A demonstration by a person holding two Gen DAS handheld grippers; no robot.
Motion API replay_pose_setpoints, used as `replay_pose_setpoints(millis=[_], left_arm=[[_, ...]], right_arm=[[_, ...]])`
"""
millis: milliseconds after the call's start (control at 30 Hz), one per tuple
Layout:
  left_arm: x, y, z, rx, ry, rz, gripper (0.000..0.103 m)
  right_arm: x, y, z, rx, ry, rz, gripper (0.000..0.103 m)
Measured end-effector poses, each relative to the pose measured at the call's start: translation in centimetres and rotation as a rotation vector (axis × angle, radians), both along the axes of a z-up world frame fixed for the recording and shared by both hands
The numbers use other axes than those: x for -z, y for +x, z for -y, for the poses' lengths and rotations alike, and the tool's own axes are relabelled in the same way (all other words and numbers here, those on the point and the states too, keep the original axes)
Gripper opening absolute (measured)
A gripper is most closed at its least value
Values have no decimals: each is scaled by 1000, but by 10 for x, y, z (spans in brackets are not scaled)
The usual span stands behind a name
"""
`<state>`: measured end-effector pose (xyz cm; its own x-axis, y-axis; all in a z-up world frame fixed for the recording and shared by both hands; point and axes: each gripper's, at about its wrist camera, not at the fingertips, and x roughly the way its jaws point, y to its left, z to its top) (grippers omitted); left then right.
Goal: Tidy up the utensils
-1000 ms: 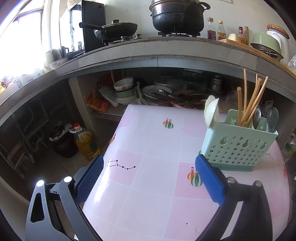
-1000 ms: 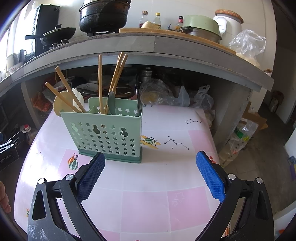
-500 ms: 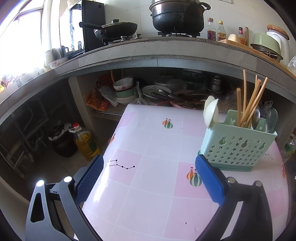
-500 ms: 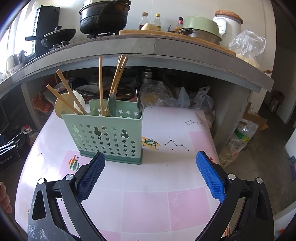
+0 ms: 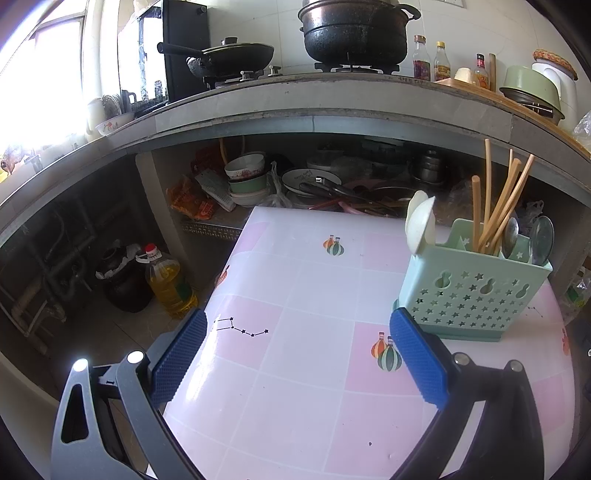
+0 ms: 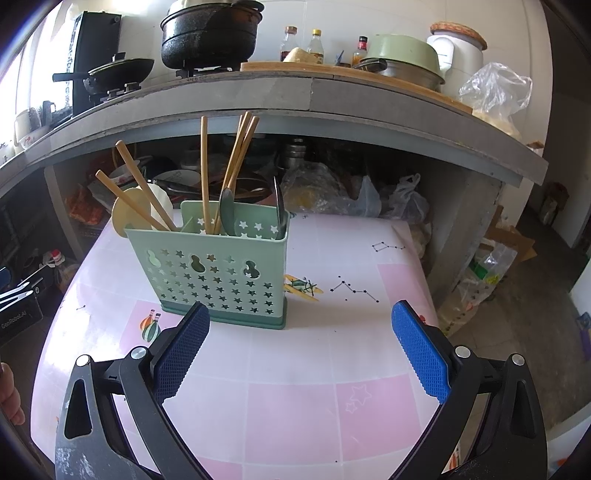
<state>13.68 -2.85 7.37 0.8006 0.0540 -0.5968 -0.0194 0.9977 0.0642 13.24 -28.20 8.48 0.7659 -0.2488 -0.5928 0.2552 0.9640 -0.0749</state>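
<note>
A mint green utensil caddy (image 5: 472, 288) with star cut-outs stands on the pink and white table (image 5: 303, 354). It holds wooden chopsticks (image 5: 495, 206), metal spoons (image 5: 541, 240) and a white ceramic spoon (image 5: 419, 225). In the right wrist view the caddy (image 6: 218, 277) stands ahead and left, with chopsticks (image 6: 229, 173) and spoons (image 6: 227, 210) upright in it. My left gripper (image 5: 295, 362) is open and empty above the table, left of the caddy. My right gripper (image 6: 299, 350) is open and empty just in front of the caddy.
A concrete counter (image 5: 295, 110) runs behind the table with a black pot (image 5: 354, 33), a pan (image 5: 229, 59) and bottles. Dishes and bags crowd the shelf under it. An oil bottle (image 5: 168, 280) stands on the floor at left. The left gripper's body (image 6: 18, 306) shows at left.
The right gripper has drawn back slightly and drifted left, so the caddy sits a little farther right and higher in its view. The left view is almost unchanged.
</note>
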Motion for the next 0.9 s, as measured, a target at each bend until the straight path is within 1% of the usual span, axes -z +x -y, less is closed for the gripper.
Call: replay_pose_setpoints(millis=[900], left_arm=[[0,1,-1,1,-4,-6,97]], right_arm=[[0,0,-1,-6,7,0,95]])
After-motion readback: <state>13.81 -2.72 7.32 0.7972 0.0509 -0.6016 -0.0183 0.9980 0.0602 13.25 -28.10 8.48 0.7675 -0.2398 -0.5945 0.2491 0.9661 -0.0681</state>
